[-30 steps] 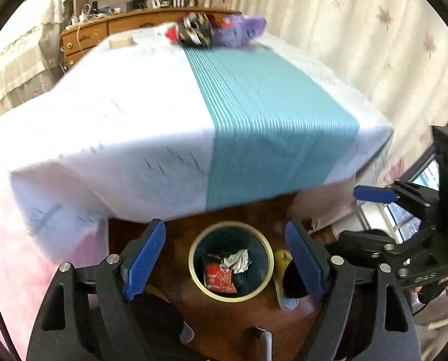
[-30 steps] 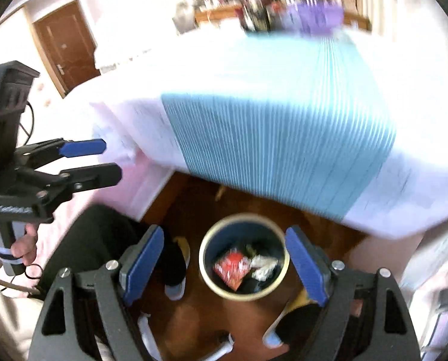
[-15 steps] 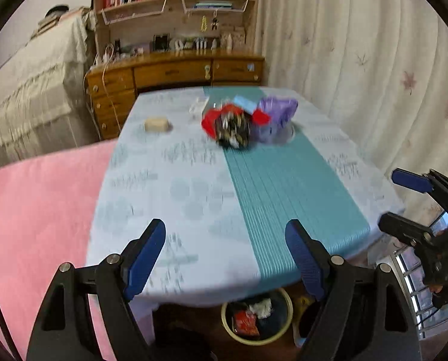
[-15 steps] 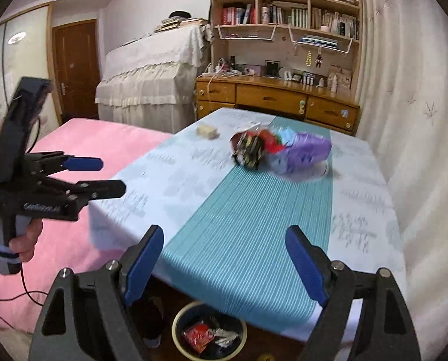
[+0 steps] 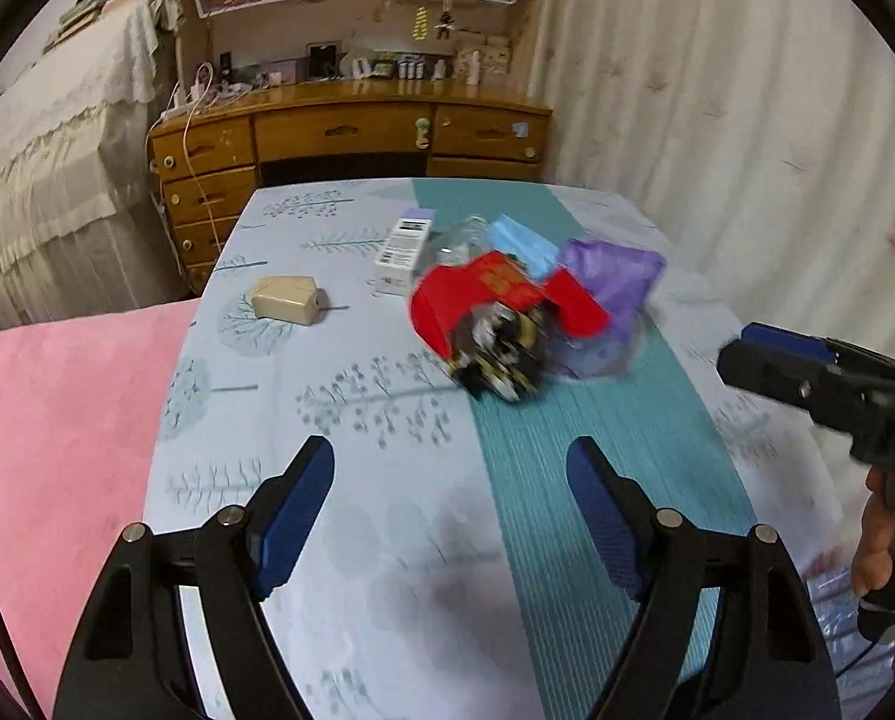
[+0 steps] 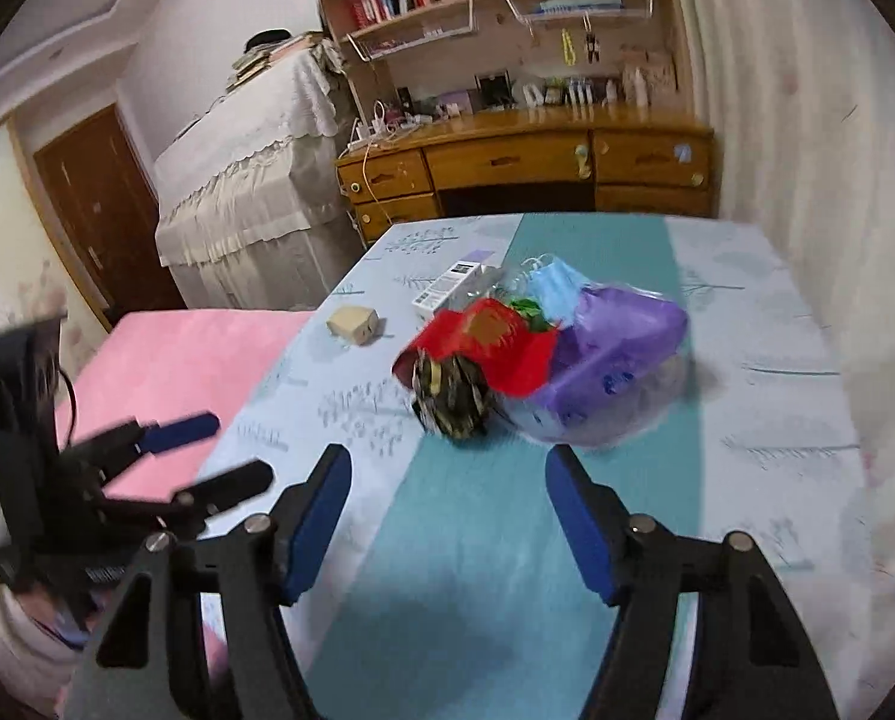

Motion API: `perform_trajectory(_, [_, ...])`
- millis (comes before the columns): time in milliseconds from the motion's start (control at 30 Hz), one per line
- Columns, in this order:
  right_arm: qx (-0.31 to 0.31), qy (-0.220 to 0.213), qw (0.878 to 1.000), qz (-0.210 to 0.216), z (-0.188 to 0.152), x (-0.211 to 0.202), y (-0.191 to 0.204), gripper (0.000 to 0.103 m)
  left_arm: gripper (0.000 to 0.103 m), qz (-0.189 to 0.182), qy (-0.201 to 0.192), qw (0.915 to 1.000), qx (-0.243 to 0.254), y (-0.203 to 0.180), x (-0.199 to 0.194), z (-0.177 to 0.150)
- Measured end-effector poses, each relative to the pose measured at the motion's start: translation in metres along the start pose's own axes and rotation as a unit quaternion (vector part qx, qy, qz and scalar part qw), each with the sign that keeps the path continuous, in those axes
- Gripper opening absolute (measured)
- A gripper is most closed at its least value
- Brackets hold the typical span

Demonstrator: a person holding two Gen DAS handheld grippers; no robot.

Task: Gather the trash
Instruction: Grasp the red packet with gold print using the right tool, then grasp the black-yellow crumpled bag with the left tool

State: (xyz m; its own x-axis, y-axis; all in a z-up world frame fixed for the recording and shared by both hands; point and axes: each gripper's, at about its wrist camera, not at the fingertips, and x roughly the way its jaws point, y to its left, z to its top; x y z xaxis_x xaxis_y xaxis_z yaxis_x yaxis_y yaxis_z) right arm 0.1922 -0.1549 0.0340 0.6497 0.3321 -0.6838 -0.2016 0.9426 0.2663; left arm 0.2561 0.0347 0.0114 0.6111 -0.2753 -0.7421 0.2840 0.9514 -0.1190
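A heap of trash lies mid-table: a red wrapper [image 5: 495, 294] [image 6: 495, 348], a dark crumpled packet [image 5: 501, 354] [image 6: 453, 396], a purple bag [image 5: 615, 294] [image 6: 615, 348], a blue face mask [image 5: 522, 246] [image 6: 558, 288] and a white box [image 5: 405, 246] [image 6: 453, 285]. A beige box [image 5: 285, 300] [image 6: 354, 324] sits apart to the left. My left gripper [image 5: 450, 480] is open and empty above the near table, short of the heap. My right gripper [image 6: 447, 489] is open and empty, just short of the heap. Each gripper shows in the other's view, the right one [image 5: 771, 354] and the left one [image 6: 207, 450].
The table [image 5: 567, 510] has a pale cloth with a teal stripe. A pink surface [image 5: 57, 420] adjoins its left side. A wooden desk with drawers [image 5: 351, 138] and bookshelves stands behind, a draped cabinet [image 6: 249, 198] at the left, curtains [image 5: 717, 90] at the right.
Both grippers rose from over the floor bin under the table and now point across the tabletop at the trash heap, closer than half a second ago. Both stay open and empty.
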Motion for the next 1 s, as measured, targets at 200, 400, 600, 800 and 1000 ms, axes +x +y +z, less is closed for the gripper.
perform_trajectory(200, [0.068, 0.06, 0.996, -0.001, 0.049, 0.075, -0.015, 0.068, 0.077, -0.004, 0.022, 0.9995, -0.023, 0.029, 0.039, 0.015])
perform_trajectory(400, [0.128, 0.116, 0.985, -0.017, 0.065, 0.141, -0.036, 0.068, 0.077, -0.014, 0.036, 0.999, -0.021, 0.044, 0.063, 0.013])
perform_trajectory(600, [0.156, 0.128, 0.979, -0.011, 0.067, 0.167, -0.045, 0.057, 0.077, -0.024, 0.047, 0.9985, -0.018, 0.047, 0.076, 0.011])
perform_trajectory(800, [0.163, 0.127, 0.978, 0.025, 0.067, 0.17, -0.05, 0.026, 0.077, -0.028, 0.045, 0.9985, -0.013, 0.047, 0.076, 0.014])
perform_trajectory(1000, [0.151, 0.1, 0.983, 0.033, 0.068, 0.157, -0.049, 0.018, 0.077, -0.037, 0.037, 0.9986, -0.007, 0.039, 0.071, 0.021])
